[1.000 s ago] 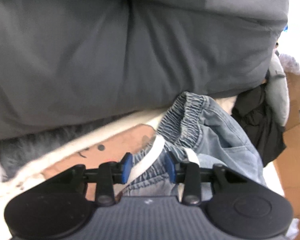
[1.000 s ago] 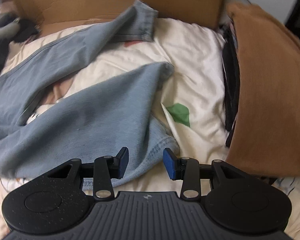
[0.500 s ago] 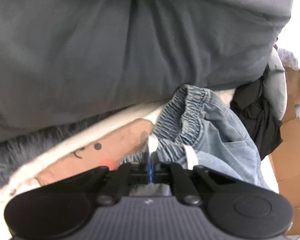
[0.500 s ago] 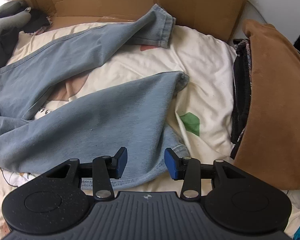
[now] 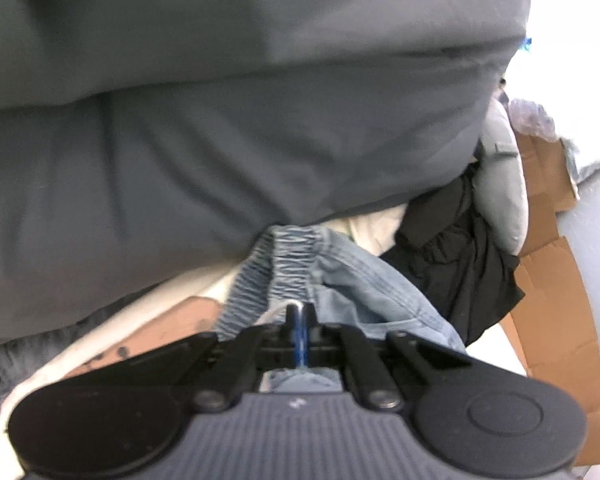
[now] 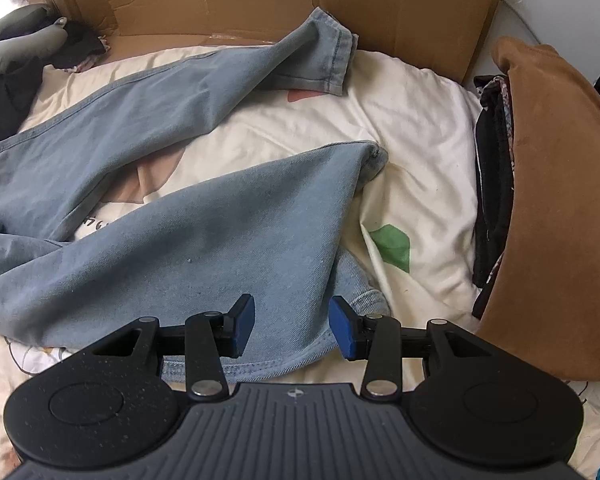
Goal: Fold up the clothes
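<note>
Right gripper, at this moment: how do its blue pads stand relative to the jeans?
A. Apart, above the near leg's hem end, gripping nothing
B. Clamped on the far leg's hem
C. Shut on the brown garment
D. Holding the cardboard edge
A: in the right wrist view the right gripper has its blue pads apart over the hem end of the jeans, with no cloth pinched between them.

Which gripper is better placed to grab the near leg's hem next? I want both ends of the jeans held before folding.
Right. The right gripper hangs open just above the near leg hem of the jeans, while the left gripper is shut on the white drawstring at the waistband.
</note>
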{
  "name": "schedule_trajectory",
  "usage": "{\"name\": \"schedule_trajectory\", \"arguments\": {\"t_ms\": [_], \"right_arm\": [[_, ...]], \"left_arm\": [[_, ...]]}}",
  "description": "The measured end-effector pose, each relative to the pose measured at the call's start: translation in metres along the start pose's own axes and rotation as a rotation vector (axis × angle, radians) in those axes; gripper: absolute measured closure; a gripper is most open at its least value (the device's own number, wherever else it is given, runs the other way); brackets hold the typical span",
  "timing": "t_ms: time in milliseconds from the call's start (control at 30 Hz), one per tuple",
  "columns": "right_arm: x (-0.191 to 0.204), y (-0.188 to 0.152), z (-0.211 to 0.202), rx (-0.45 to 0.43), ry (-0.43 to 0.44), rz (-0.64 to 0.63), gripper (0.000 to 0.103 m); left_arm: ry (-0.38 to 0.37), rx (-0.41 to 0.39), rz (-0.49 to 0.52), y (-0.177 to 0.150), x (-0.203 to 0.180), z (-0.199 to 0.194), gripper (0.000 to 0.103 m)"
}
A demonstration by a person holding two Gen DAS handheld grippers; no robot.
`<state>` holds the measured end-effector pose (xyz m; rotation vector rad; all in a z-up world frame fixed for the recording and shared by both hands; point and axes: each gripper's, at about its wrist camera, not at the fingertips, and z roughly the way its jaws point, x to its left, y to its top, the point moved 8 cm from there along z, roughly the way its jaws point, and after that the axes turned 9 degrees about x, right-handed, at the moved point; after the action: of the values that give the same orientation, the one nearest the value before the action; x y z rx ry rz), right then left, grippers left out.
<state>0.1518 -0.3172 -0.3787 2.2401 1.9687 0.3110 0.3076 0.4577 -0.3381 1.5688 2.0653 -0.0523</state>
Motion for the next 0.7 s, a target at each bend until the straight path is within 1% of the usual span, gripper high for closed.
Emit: {"name": "schedule_trajectory", "arguments": {"t_ms": [200,367,567,633,700], "right_arm": [[-0.009,-0.005,0.005,0.000,0.009,0.033,0.055],[-0.015,-0.009,0.008,-0.003,0.019,0.053,0.055],[-0.022,-0.010,0.009,-0.018,0.033,0.085,0.055],[-0.025,-0.010,0.008,-0.026,0.038,0.100,0.055],[-0.028,-0.010,0.007,-0.036,0.042,0.118,0.055]], "left_arm": [[-0.005,0.055,0.028,-0.001,-0.043,0.028,0.102],[-0.025,0.109,0.092,-0.016,-0.082,0.042,0.102],[-0.021,0.162,0.136,-0.035,-0.102,0.050,0.100],[-0.011,0.170,0.152,-0.040,-0.105,0.049,0.094],[-0.002,0.168,0.157,-0.043,-0.107,0.045,0.081]]}}
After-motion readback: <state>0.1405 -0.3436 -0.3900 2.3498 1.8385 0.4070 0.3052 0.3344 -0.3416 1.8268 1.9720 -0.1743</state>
